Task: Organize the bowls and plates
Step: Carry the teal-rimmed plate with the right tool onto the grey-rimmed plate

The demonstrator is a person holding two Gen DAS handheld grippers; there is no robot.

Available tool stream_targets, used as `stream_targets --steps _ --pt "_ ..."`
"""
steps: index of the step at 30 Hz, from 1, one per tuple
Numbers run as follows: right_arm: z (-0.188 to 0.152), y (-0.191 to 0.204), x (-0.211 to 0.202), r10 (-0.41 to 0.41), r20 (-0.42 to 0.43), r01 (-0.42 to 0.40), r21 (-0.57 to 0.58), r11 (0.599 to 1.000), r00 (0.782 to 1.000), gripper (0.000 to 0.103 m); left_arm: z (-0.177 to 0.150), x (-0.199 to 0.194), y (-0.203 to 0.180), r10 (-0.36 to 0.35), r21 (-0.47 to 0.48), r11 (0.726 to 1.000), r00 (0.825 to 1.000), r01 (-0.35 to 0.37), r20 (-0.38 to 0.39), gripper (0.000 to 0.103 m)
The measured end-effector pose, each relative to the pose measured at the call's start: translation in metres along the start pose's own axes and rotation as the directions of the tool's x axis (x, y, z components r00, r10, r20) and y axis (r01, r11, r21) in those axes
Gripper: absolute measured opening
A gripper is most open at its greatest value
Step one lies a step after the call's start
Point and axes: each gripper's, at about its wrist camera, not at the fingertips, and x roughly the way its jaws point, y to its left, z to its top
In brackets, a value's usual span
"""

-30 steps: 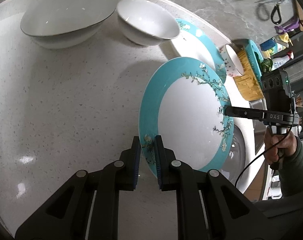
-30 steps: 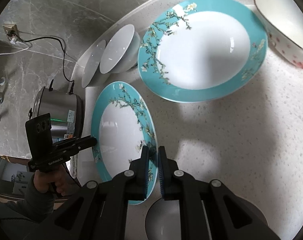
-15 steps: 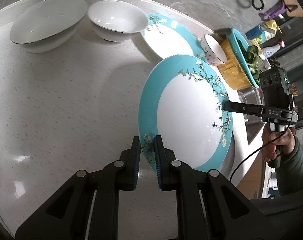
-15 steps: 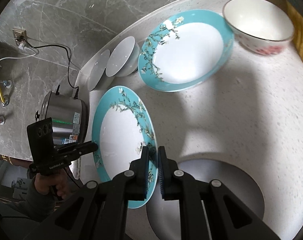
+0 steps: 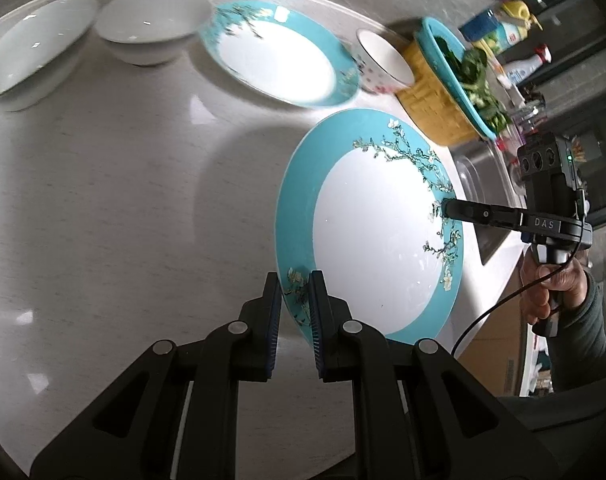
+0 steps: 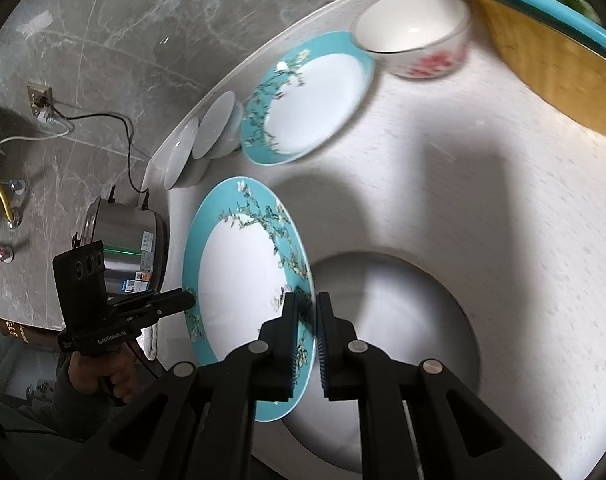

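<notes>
A teal-rimmed plate with blossom branches (image 5: 375,232) (image 6: 239,280) hangs lifted and tilted above the white counter. My left gripper (image 5: 295,300) (image 6: 187,300) is shut on its near rim, and my right gripper (image 6: 305,312) (image 5: 443,210) is shut on the opposite rim. A second matching teal plate (image 5: 279,60) (image 6: 315,100) lies flat on the counter further back. Two plain white bowls (image 5: 151,36) (image 6: 211,132) stand to its left. A white bowl with red flowers (image 5: 383,64) (image 6: 415,36) stands at its right.
A large white dish (image 6: 403,340) lies on the counter below the held plate. A yellow basket with a teal colander of greens (image 5: 451,92) stands at the right, beside a sink (image 5: 483,184). A steel cooker (image 6: 127,244) stands past the counter's left end. Bottles (image 5: 507,28) line the far right.
Both grippers have carried the held plate toward the flat teal plate and the flowered bowl and a little higher. The white bowls have slid to the left in the left wrist view.
</notes>
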Motion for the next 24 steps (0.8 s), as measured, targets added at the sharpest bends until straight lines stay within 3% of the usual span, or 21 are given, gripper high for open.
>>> stream_targets --steps 12,24 --pt "-0.033 -0.044 -0.027 -0.025 0.025 0.023 0.065 0.998 0.999 0.011 -0.019 0.047 -0.049 0.005 0.041 0.999 0.998 -0.002 -0.062 0.012" --pt "-0.046 -0.065 -0.019 -0.035 -0.009 0.036 0.063 0.997 0.999 0.011 -0.038 0.078 -0.055 0.036 0.026 0.999 0.994 -0.034 -0.102 0.012"
